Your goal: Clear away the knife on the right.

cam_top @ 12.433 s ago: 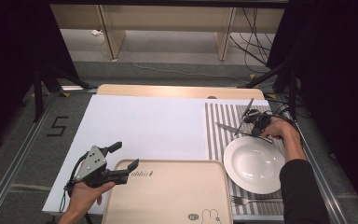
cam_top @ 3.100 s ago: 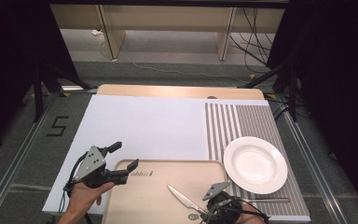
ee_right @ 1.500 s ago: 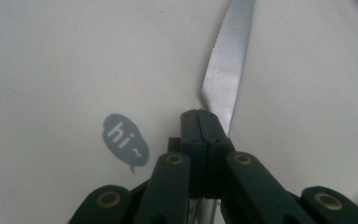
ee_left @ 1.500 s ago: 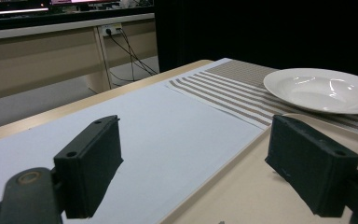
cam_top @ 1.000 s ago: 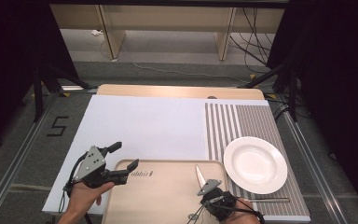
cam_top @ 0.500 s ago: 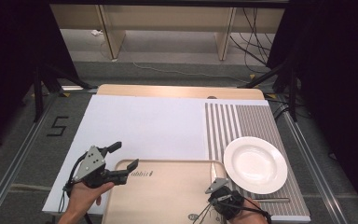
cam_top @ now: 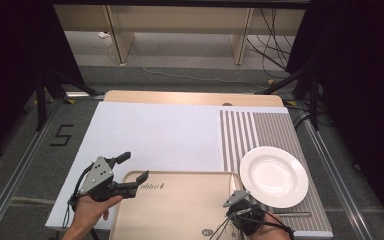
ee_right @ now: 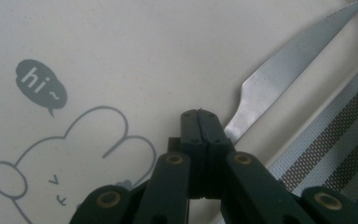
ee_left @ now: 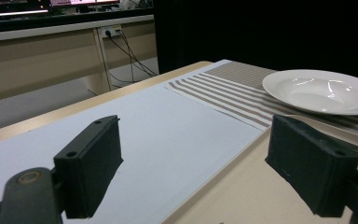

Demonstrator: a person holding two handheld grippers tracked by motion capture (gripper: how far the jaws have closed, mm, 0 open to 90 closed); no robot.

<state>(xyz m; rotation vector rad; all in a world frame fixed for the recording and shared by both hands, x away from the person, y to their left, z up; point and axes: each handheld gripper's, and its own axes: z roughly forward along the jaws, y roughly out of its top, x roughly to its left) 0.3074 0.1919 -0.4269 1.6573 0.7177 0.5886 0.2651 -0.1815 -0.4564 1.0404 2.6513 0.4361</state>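
Risk in the high view lay at the tray's right edge: the right gripper (cam_top: 237,200), jaws clamped together on the flat silver table knife, stood near the white round ceramic plate (cam_top: 274,176), so a tilted release could send the blade sliding onto the striped mat.

In the left gripper view, the left gripper (ee_left: 205,163) stood apart, empty, over the beige wooden tray (ee_left: 242,196).

In the right gripper view, the knife (ee_right: 284,79) showed a dull grey, tapered blade lying along the tray's right edge.

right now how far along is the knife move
Done: the knife is off the striped mat and over the tray. In hand: the right gripper is shut on its handle end. Left: laying it on the tray and releasing it, probably.
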